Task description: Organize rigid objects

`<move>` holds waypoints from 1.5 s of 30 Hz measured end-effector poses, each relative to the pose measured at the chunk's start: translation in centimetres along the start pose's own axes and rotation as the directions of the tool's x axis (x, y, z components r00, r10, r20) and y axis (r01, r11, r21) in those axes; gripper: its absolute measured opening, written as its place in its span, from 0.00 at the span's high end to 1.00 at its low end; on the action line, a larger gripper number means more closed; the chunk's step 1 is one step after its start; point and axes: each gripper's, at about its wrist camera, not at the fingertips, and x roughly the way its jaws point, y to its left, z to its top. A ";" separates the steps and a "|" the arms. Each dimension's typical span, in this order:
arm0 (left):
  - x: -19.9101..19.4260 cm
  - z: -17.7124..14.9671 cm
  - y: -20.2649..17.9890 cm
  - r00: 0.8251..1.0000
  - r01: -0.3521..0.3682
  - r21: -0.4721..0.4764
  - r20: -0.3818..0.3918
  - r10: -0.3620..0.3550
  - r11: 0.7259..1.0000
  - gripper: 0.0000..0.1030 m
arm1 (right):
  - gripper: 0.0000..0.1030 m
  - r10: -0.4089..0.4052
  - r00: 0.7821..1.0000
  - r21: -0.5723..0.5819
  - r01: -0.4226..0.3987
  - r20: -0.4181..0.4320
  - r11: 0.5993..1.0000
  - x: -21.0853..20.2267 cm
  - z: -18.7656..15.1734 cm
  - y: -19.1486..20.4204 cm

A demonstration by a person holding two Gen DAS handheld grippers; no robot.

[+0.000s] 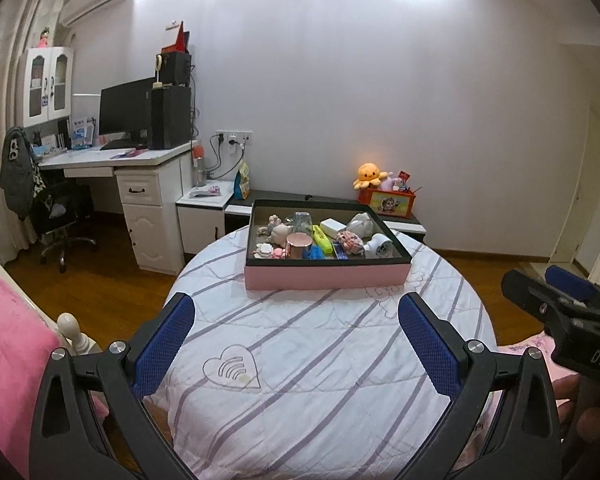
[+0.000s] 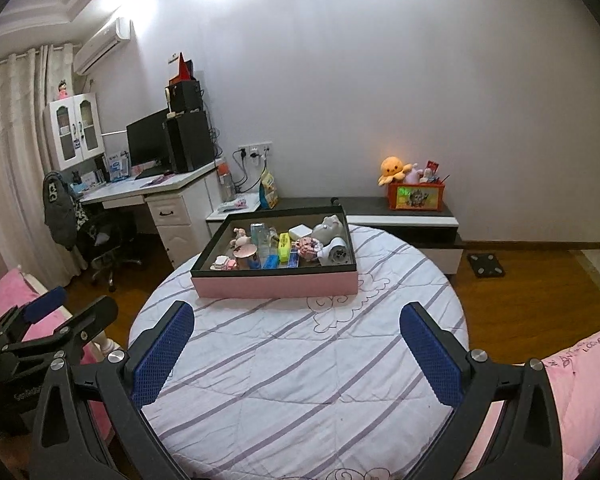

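Note:
A pink box point(image 1: 326, 276) with a black rim sits at the far side of a round table with a striped white cloth point(image 1: 300, 360). It holds several small items: a pink cup point(image 1: 299, 243), a clear glass point(image 1: 302, 222), a yellow-green item point(image 1: 322, 238), a white block point(image 1: 333, 227) and small figurines. The box also shows in the right wrist view point(image 2: 274, 284). My left gripper point(image 1: 296, 320) is open and empty above the near part of the cloth. My right gripper point(image 2: 296, 320) is open and empty, beside the left one.
A white desk point(image 1: 140, 160) with a monitor and a black office chair point(image 1: 60, 216) stand at the left. A low dark cabinet point(image 2: 400, 208) with an orange plush and a red toy box runs along the wall. Pink bedding point(image 1: 8, 340) lies at the near left.

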 end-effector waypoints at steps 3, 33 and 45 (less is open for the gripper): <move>-0.4 -0.4 0.2 1.000 -0.013 -0.001 0.006 0.013 1.000 0.00 | 0.00 0.005 1.000 -0.007 -0.004 0.015 1.000 -0.4 -0.2 0.5; -1.7 -0.9 0.3 0.998 -0.056 -0.007 0.014 0.056 0.998 0.00 | 0.00 0.004 0.999 0.001 -0.004 0.039 1.000 -1.5 -0.6 -0.2; -1.7 -0.6 0.2 0.999 -0.045 -0.004 0.013 0.045 0.999 0.00 | 0.00 0.006 0.999 -0.004 -0.005 0.035 1.000 -1.7 -0.5 -0.1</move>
